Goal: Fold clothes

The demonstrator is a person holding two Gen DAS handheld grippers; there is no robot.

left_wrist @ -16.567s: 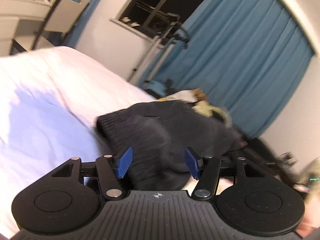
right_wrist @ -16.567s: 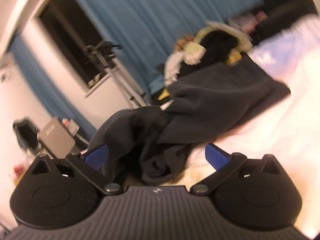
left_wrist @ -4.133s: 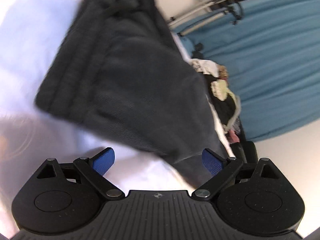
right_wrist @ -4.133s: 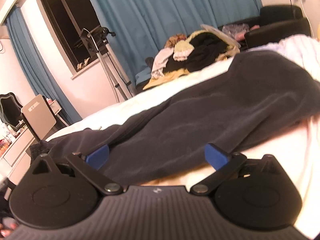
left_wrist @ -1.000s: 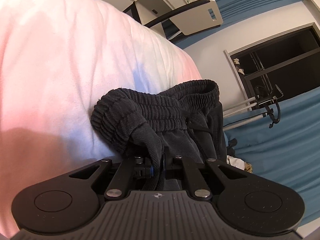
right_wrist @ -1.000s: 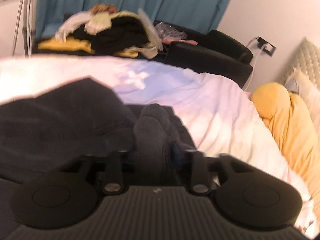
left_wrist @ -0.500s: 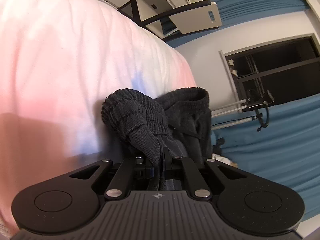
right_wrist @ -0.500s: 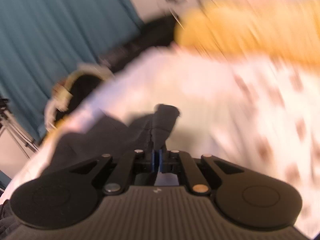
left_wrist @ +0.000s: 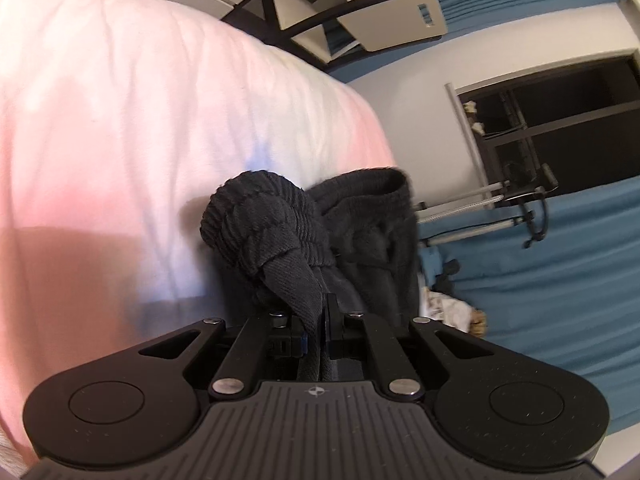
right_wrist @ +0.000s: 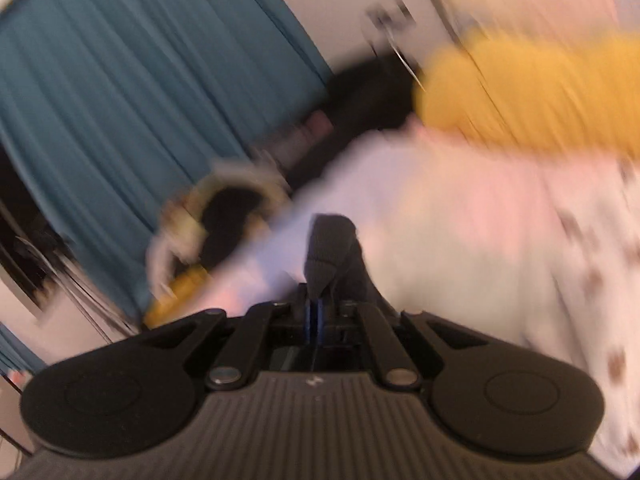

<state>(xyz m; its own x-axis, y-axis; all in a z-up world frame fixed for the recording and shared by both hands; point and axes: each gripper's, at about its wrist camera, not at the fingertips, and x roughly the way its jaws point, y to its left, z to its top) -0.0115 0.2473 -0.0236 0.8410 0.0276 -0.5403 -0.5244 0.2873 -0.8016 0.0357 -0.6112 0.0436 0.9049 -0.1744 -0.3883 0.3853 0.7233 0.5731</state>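
Observation:
A pair of dark grey sweatpants [left_wrist: 304, 240] lies on a white bed [left_wrist: 120, 120]. Its ribbed elastic waistband is bunched up in the left wrist view. My left gripper [left_wrist: 316, 316] is shut on a fold of the waistband. In the blurred right wrist view, my right gripper [right_wrist: 314, 312] is shut on the other end of the sweatpants [right_wrist: 332, 248], held up above the bed [right_wrist: 460, 248].
A chair [left_wrist: 380, 12] and white drawers stand past the bed's far edge, with a dark window [left_wrist: 560, 120] and blue curtains [left_wrist: 540, 272]. A yellow pillow [right_wrist: 540, 92], a black couch and a pile of clothes [right_wrist: 224, 216] lie beyond the bed.
Both grippers stay shut on the sweatpants. The left has lifted the waistband slightly, bunching it more. The right gripper has swung fast, raising its end of the fabric off the bed.

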